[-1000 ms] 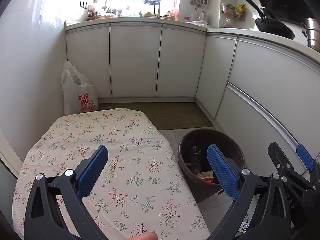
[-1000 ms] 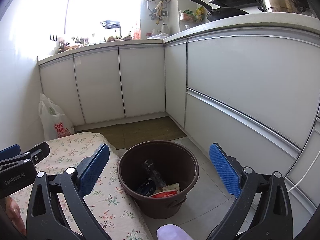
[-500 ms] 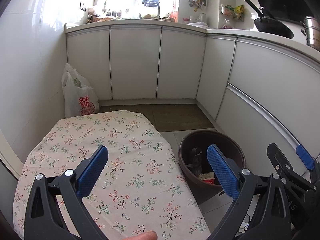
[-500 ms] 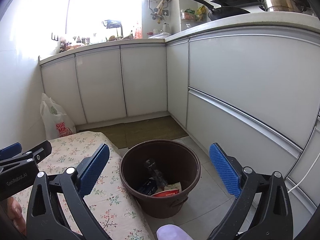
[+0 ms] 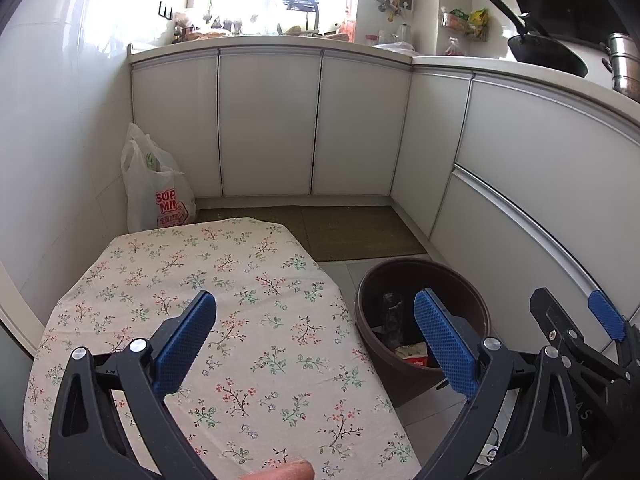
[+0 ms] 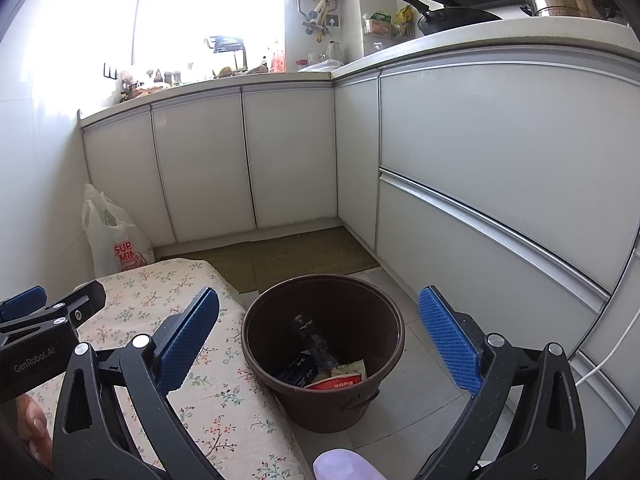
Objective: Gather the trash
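A brown bin [image 6: 362, 396] stands on the tiled floor beside a table with a floral cloth [image 5: 224, 292]. The bin holds trash: a dark plastic bottle [image 6: 314, 338], a dark packet and a red-and-white wrapper [image 6: 340, 380]. The bin also shows in the left wrist view [image 5: 420, 272]. My left gripper [image 5: 316, 332] is open and empty above the table's right part. My right gripper [image 6: 320, 334] is open and empty above the bin. The right gripper's tip shows at the right in the left wrist view [image 5: 576, 320].
A white plastic shopping bag [image 5: 158, 188] stands on the floor by the left wall. White cabinets [image 6: 500, 168] run along the back and right. A green mat [image 5: 348, 230] lies on the floor behind the bin. A white cable [image 6: 612, 352] hangs at the right.
Both grippers have drawn back and risen slightly, so the table and bin show a little lower and farther. Both stay open and empty.
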The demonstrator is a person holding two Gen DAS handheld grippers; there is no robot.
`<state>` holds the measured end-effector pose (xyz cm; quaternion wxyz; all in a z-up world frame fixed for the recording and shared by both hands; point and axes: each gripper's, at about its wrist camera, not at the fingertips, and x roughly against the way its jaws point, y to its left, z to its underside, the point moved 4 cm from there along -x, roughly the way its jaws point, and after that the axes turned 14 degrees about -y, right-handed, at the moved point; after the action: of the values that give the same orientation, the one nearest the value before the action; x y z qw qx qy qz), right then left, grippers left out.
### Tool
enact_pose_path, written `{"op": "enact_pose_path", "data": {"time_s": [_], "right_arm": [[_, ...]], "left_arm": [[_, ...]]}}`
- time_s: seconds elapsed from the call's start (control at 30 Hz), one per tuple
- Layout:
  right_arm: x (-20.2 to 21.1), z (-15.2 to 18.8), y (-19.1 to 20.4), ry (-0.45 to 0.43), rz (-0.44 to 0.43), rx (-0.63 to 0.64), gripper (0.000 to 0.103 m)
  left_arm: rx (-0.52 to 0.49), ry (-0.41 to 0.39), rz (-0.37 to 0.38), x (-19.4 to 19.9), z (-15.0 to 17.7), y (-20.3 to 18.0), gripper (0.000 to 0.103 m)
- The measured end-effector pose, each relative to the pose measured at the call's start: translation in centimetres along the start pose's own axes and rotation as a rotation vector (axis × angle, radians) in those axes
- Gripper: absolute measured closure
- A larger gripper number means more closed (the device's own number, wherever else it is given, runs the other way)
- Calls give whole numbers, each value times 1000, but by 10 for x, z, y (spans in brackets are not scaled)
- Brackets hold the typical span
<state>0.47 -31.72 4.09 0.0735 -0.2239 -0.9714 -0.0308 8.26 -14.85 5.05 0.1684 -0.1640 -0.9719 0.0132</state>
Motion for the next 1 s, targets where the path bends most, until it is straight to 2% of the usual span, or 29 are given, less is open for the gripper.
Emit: {"op": "enact_pose_path", "data": {"time_s": [1.0], "right_arm": [[-4, 8, 1, 27, -1, 7, 7]], "left_arm": [[0, 32, 0, -5, 7, -2, 7]]}}
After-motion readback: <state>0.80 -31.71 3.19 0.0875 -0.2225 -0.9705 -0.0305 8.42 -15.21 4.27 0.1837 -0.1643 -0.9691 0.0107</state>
